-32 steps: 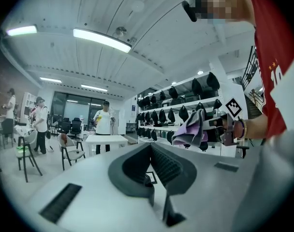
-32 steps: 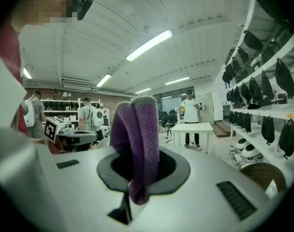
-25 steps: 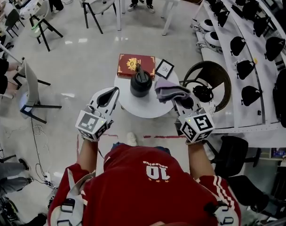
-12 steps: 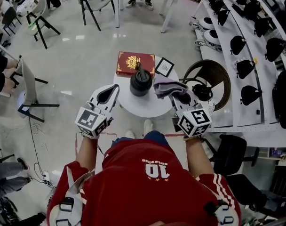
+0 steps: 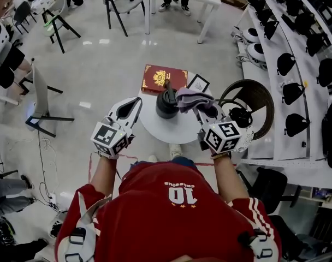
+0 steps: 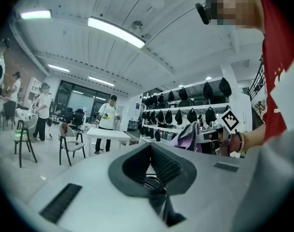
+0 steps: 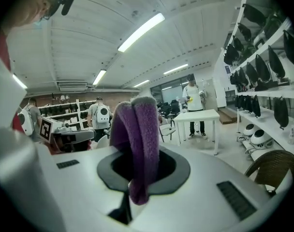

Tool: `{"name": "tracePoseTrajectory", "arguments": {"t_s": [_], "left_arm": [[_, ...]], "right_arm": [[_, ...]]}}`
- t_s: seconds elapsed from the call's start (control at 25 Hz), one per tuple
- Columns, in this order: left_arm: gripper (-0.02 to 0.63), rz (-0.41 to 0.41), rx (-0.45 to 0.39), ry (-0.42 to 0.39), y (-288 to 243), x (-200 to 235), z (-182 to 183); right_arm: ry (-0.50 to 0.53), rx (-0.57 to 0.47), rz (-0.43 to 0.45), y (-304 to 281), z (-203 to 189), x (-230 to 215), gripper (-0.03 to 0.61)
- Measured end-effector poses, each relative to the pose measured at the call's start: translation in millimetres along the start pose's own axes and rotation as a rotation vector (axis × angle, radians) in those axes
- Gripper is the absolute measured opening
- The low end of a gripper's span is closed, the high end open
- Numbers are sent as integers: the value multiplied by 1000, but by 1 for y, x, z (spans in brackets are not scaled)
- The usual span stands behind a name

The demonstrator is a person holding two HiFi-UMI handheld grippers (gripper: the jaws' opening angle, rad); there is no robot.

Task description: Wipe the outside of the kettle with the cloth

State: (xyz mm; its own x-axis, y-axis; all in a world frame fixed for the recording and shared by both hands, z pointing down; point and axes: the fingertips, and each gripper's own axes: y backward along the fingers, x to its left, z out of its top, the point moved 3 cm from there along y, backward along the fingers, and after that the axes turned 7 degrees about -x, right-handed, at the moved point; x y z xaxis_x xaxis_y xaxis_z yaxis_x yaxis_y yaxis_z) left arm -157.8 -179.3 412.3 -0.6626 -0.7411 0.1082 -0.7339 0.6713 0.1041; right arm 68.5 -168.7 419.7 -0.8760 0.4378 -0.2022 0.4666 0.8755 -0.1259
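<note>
R claw [image 7: 139, 154] gripping cloth [image 7: 136, 129] | L claw [image 6: 150, 149] closed, empty | kettle [image 5: 166, 102] on tbl [image 5: 171, 132]

The right tool [image 5: 202, 111] has carried the cloth [image 5: 192, 97] up beside the kettle [image 5: 167, 103].

We see bright, even indoor light from ceiling strip lights [image 6: 115, 32], which blow out white in both gripper views. The floor [image 5: 100, 70] shows small glare spots and shadows are faint. Both gripper views have heavy fisheye bend and black vignette corners. The cloth [image 7: 137, 139] close to the lens looks slightly soft. Head view is sharp, with curved edges.
</note>
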Motion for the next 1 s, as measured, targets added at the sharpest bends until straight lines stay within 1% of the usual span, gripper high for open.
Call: {"name": "tracePoseTrajectory", "arguments": {"t_s": [0.16, 0.36, 0.48, 0.64, 1.0], "left_arm": [[6, 30, 6, -1, -15, 8, 1], [6, 56, 36, -4, -26, 9, -8], [6, 79, 45, -13, -28, 10, -9], [6, 112, 50, -14, -26, 18, -10], [6, 164, 79, -37, -5, 19, -17]], "right_arm": [[-16, 18, 7, -23, -9, -20, 48], [-68, 47, -9, -48, -35, -50, 48], [-90, 59, -16, -61, -50, -60, 48], [-115, 66, -33, -77, -63, -65, 47], [-153, 145, -32, -96, -106, -66, 48]]}}
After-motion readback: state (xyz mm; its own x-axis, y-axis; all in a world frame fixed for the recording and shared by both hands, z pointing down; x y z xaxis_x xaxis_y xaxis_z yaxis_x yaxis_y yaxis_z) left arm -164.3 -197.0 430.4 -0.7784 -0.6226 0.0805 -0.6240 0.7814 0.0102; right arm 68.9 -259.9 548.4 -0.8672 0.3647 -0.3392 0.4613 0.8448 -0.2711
